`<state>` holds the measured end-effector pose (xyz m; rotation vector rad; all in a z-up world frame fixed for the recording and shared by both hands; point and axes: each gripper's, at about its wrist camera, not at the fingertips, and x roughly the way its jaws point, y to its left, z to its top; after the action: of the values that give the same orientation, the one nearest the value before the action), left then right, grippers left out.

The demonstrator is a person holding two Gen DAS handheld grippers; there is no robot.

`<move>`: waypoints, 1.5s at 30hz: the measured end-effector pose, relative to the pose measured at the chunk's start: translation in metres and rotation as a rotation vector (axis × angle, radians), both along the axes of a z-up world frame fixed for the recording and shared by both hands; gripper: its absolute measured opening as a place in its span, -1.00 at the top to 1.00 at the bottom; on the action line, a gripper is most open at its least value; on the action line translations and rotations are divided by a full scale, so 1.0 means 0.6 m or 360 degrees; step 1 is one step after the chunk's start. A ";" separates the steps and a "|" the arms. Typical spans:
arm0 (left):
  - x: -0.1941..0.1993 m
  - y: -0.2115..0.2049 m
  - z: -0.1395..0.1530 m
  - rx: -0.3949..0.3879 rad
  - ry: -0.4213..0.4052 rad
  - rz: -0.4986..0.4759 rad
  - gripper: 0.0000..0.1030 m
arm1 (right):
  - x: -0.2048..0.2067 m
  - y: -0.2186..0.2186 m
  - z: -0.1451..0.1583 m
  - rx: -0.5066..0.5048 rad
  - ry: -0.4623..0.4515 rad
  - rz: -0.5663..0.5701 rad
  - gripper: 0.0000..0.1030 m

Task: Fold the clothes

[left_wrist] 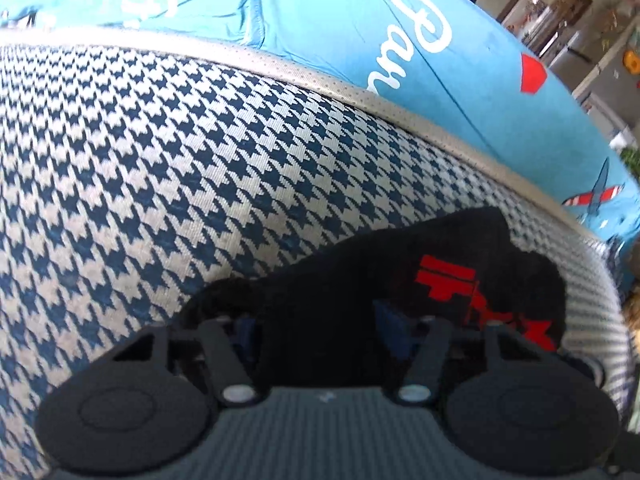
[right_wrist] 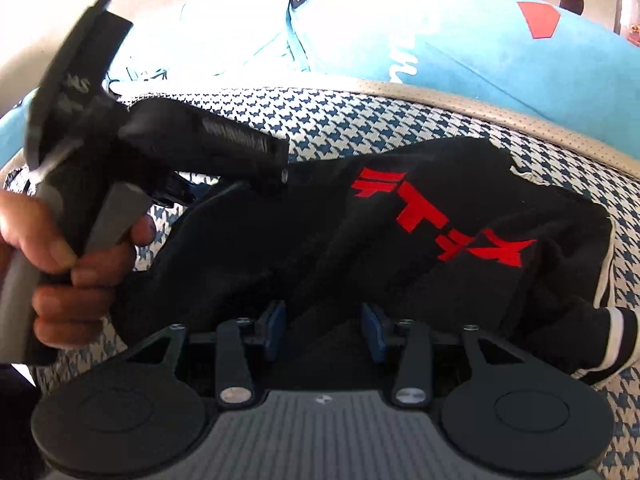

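Two grippers work at one black garment with red lettering, which lies bunched on a houndstooth cushion. Nearest the garment's front edge, the right gripper has its blue pads spread wide, with dark cloth lying between them; whether the pads press on the cloth cannot be told. At the garment's left end, the left gripper, held in a person's hand, reaches to the cloth's edge; in its own view the fingers stand apart over black fabric, and a grip is not confirmed. To the garment's right, a white-striped cuff trails toward the cushion's side. Beyond the garment runs the cushion's pale piped rim, and past that a blue printed sheet. Risk, judged: if either gripper closes on a single layer of the bunch, lifting would drag the heap rather than spread it; the cuff could slide off the cushion's side. Open room lies on the bare houndstooth behind and left of the garment; the rim limits travel further back.
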<state>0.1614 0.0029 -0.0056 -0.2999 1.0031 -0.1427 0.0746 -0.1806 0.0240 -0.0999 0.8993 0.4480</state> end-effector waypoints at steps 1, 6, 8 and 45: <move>-0.002 -0.005 0.000 0.0042 -0.0010 -0.0025 0.08 | -0.003 -0.003 0.004 0.0008 -0.0005 -0.0009 0.08; -0.004 -0.023 0.000 0.0194 -0.0064 -0.0108 0.33 | 0.000 -0.012 0.006 0.0030 -0.0016 -0.0051 0.05; -0.005 -0.027 0.001 0.0216 -0.0079 -0.0114 0.47 | 0.003 -0.014 0.005 0.0027 -0.0022 -0.0071 0.05; -0.019 0.099 0.057 0.0835 -0.0355 0.0748 0.51 | 0.051 -0.103 0.022 0.0023 -0.0101 -0.0506 0.05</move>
<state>0.1501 0.0625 0.0285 -0.0300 0.6943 0.4988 0.1050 -0.2421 0.0371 0.0420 0.8319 0.1544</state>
